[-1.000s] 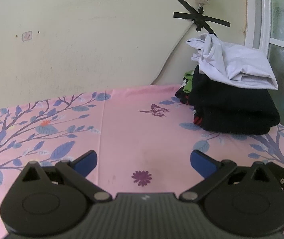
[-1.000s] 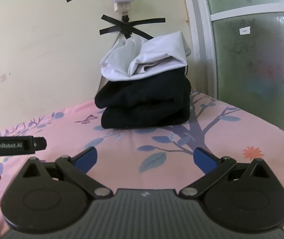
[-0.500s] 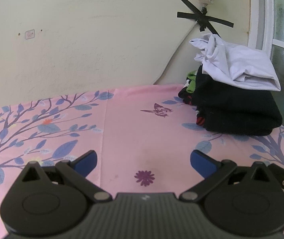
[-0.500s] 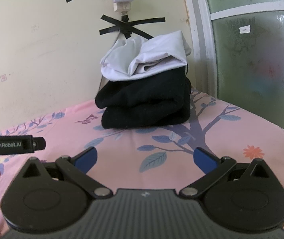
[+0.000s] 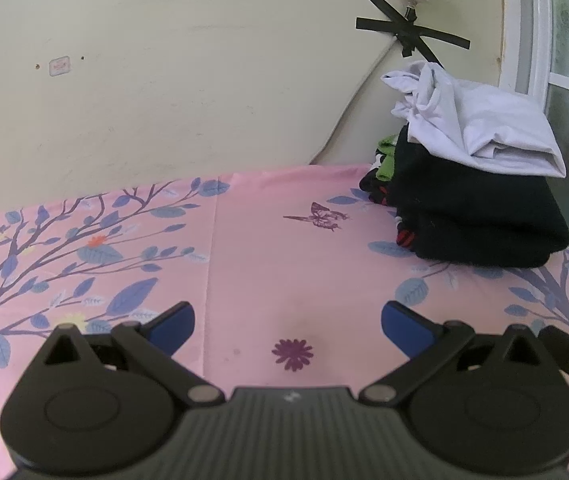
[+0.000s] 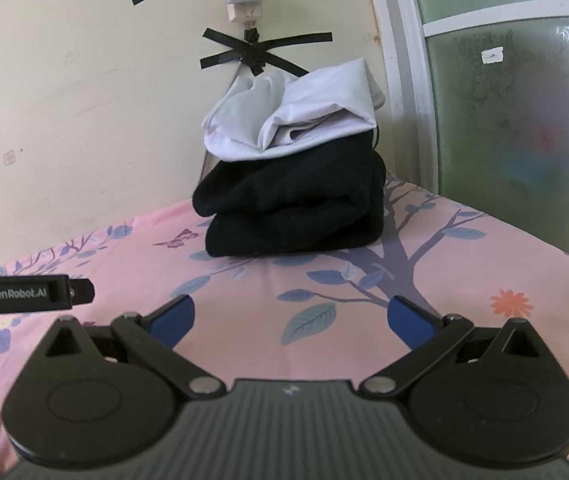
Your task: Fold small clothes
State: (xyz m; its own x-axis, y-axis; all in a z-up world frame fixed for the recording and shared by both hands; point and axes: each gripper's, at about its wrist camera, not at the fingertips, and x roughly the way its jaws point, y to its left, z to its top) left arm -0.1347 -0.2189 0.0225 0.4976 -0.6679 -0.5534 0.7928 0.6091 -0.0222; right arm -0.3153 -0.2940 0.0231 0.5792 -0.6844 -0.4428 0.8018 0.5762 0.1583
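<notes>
Left claw is sitting wide open and empty, low over the pink floral sheet. Against half a second ago its view is barely drifting: the clothes pile sits a touch further right in frame. Right claw is likewise spread wide and holding nothing, its view unchanged. Reading: both are idling between garments, no fold in hand.

Task items are stacked at the far corner by the wall and window frame: a white garment, loosely bunched, is lying on top of folded black clothes. A green piece and red-striped bits are peeking out behind the stack in the left view.

No container is showing; the stack is resting directly on the sheet. The surface under the sheet cannot be identified.
</notes>
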